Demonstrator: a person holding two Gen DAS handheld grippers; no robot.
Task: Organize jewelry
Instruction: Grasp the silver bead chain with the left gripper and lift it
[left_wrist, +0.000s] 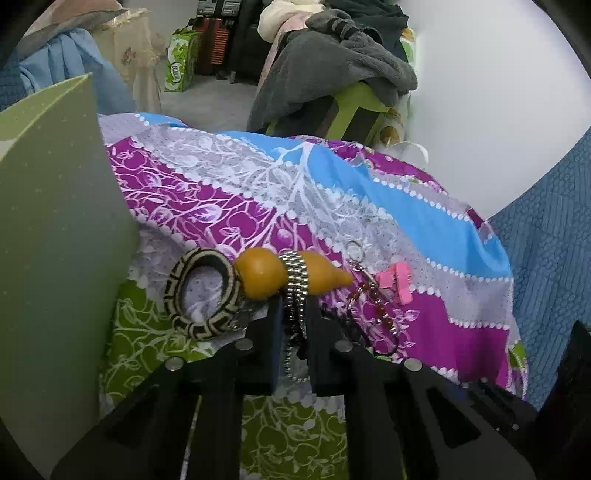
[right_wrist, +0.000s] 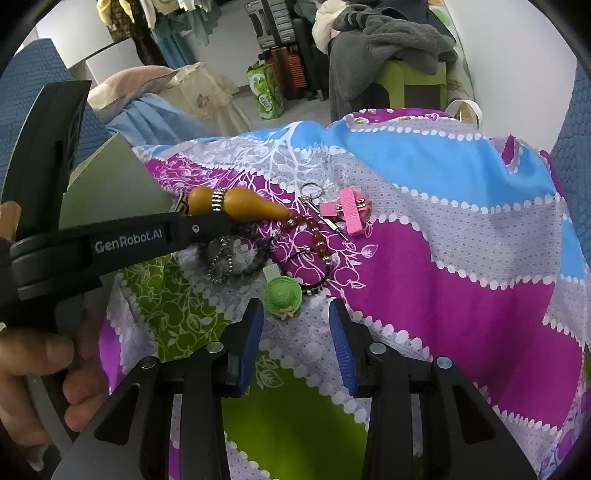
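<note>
Step in hand: picking up one piece. The left gripper (left_wrist: 293, 325) has its jaws drawn nearly together on a silver metal link bracelet (left_wrist: 295, 280) that is looped round the waist of an orange gourd-shaped pendant (left_wrist: 266, 275) — whether the pads actually pinch the links is hard to say, as the chain hangs between them.

The right gripper (right_wrist: 295, 332) stands partly open and holds nothing, just short of a small green knitted hat charm (right_wrist: 282, 293).

Also in the heap: a black-and-cream woven bangle (left_wrist: 201, 291), a red bead strand (right_wrist: 317, 236), a pink plastic hair clip (right_wrist: 349, 212).

Next move, by judgement: lift the bracelet clear of the gourd and carry it to the sage-green box (left_wrist: 55, 221) at the left.

Surface: a purple, blue and green floral bedspread (right_wrist: 461, 266). Room beyond — grey clothing piled on a green stool (left_wrist: 354, 107).
</note>
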